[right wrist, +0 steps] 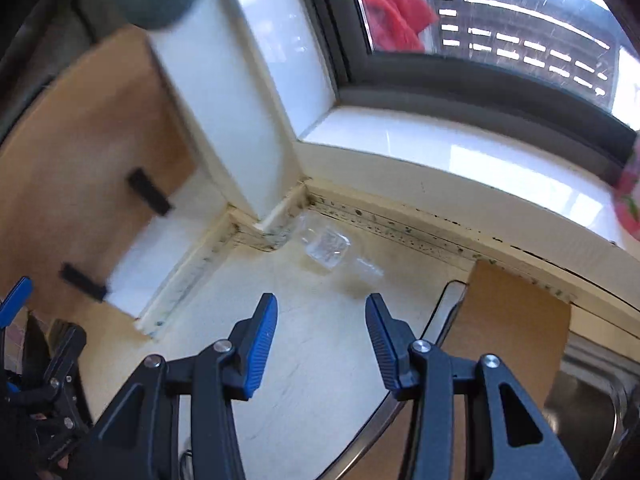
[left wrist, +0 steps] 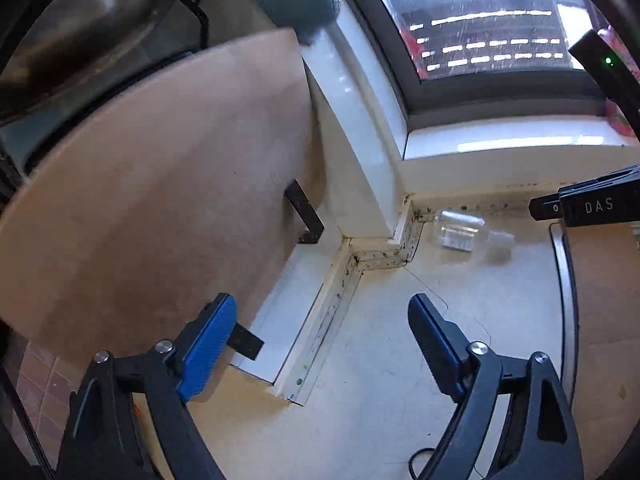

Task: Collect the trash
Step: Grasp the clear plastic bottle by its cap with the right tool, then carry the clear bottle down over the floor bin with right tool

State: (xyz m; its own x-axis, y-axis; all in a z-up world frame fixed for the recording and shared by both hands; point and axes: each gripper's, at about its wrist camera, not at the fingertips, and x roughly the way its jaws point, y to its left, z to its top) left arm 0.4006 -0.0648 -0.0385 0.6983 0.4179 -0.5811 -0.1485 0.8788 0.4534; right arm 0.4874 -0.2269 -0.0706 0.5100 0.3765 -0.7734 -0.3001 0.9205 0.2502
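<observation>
A clear plastic bottle (left wrist: 464, 234) lies on its side on the cream counter, close to the wall corner under the window. In the right wrist view the same bottle (right wrist: 328, 250) is blurred and lies just beyond the fingertips. My left gripper (left wrist: 320, 308) stands open over the bare counter, well short of the bottle, with nothing between its blue pads. My right gripper (right wrist: 321, 304) is open too, pointing at the bottle and holding nothing. Part of the right gripper's black body (left wrist: 580, 204) shows at the right edge of the left wrist view.
A large wooden board (left wrist: 160, 180) leans at the left beside a white pillar (left wrist: 352, 140). A steel sink rim (left wrist: 564, 280) curves on the right, with another wooden board (right wrist: 516, 320) over the sink (right wrist: 592, 400). A metal pot (left wrist: 80, 32) sits at the upper left.
</observation>
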